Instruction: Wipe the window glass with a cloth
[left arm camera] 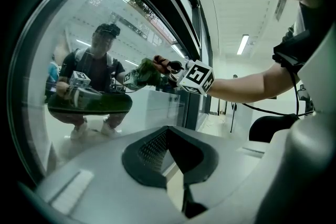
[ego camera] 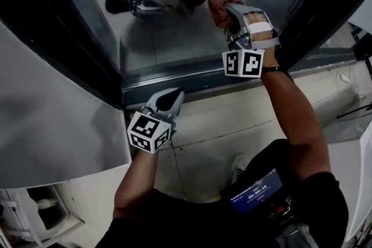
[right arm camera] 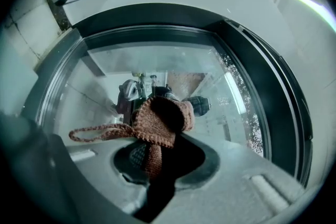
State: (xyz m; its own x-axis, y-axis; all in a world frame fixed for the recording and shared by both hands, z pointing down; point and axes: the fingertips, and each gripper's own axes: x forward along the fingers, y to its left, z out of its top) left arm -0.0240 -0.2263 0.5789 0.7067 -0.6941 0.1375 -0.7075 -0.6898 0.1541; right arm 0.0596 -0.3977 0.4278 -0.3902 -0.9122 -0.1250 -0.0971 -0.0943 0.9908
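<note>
The window glass (ego camera: pixel 174 38) fills the upper head view inside a dark frame. A brown knitted cloth (ego camera: pixel 216 6) is pressed against the pane, and my right gripper (ego camera: pixel 225 11) is shut on it. In the right gripper view the cloth (right arm camera: pixel 160 120) bunches at the jaw tips (right arm camera: pixel 157 157) against the glass (right arm camera: pixel 173 71), with a loop trailing to the left. My left gripper (ego camera: pixel 173 94) hangs low by the sill, shut and holding nothing. Its own view looks along the pane (left arm camera: pixel 79 34), past its jaws (left arm camera: pixel 169 150), to the cloth (left arm camera: pixel 144 73) and the right gripper (left arm camera: pixel 176 68).
The dark sill (ego camera: pixel 192 81) runs under the pane, with tiled floor (ego camera: pixel 203 136) below it. A pale curved panel (ego camera: pixel 46 125) stands at the left. Cables (ego camera: pixel 354 110) lie at the right. A small lit screen (ego camera: pixel 256 189) hangs at the person's waist. The glass reflects the person and both grippers.
</note>
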